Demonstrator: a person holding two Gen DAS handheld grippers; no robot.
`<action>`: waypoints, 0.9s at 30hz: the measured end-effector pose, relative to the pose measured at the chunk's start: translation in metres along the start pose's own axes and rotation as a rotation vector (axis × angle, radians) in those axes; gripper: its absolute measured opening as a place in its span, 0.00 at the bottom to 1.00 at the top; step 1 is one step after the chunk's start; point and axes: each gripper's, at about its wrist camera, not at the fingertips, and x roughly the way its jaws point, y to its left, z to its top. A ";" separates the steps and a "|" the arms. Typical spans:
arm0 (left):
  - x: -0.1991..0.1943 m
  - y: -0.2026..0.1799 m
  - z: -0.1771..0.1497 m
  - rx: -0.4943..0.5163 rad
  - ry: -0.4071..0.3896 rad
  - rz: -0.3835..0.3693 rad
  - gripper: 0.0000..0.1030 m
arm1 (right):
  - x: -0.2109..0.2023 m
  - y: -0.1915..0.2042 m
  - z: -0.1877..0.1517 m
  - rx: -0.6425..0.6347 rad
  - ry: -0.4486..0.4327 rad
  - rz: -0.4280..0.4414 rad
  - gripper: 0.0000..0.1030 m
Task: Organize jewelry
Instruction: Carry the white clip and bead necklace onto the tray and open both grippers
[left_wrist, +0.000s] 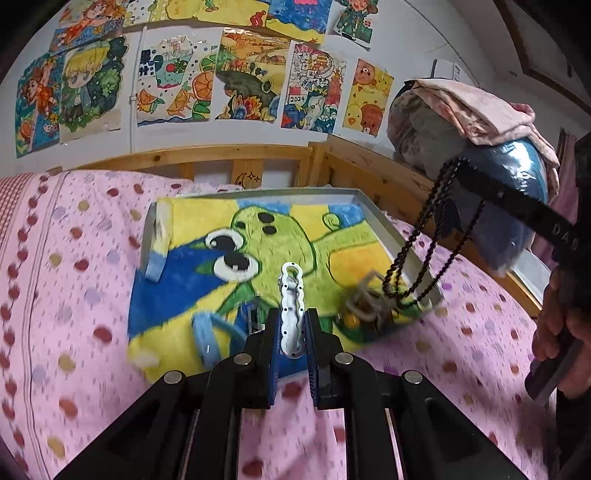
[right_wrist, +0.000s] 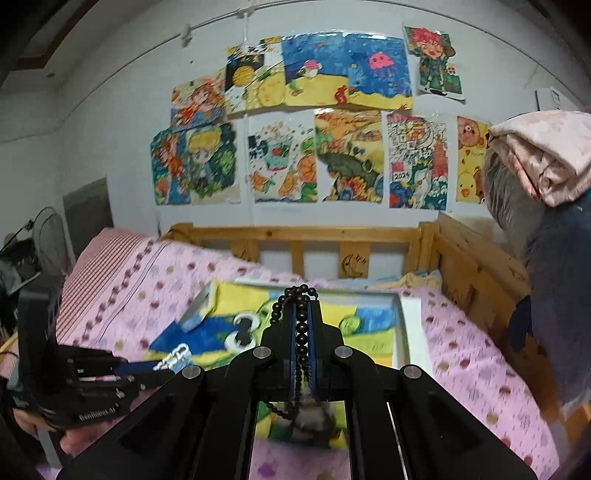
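My left gripper (left_wrist: 291, 325) is shut on a white wavy hair clip (left_wrist: 291, 295), held above the near part of a grey tray (left_wrist: 388, 225) lined with a green-monster drawing. In the right wrist view the left gripper (right_wrist: 162, 363) and clip (right_wrist: 176, 355) appear at lower left. My right gripper (right_wrist: 301, 299) is shut on a black bead necklace (right_wrist: 301, 332); in the left wrist view the right gripper (left_wrist: 458, 162) holds it up and the necklace (left_wrist: 424, 236) hangs in loops down to the tray's right corner. Light blue hair bands (left_wrist: 207, 336) and a blurred heap of jewelry (left_wrist: 365, 299) lie in the tray.
The tray rests on a pink dotted bedsheet (left_wrist: 74, 295). A wooden bed rail (left_wrist: 229, 158) runs behind it, under a wall of children's drawings (left_wrist: 243, 77). Bagged bedding (left_wrist: 480, 158) is stacked on the right. A person's hand (left_wrist: 561, 325) grips the right handle.
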 end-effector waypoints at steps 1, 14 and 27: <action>0.005 0.001 0.004 -0.001 0.003 -0.001 0.12 | 0.003 0.000 0.003 0.002 -0.001 -0.004 0.05; 0.086 0.006 0.017 -0.046 0.108 0.013 0.12 | 0.049 -0.032 -0.004 0.044 0.047 -0.105 0.05; 0.105 0.003 0.009 -0.057 0.195 0.099 0.12 | 0.078 -0.052 -0.060 0.102 0.292 -0.088 0.13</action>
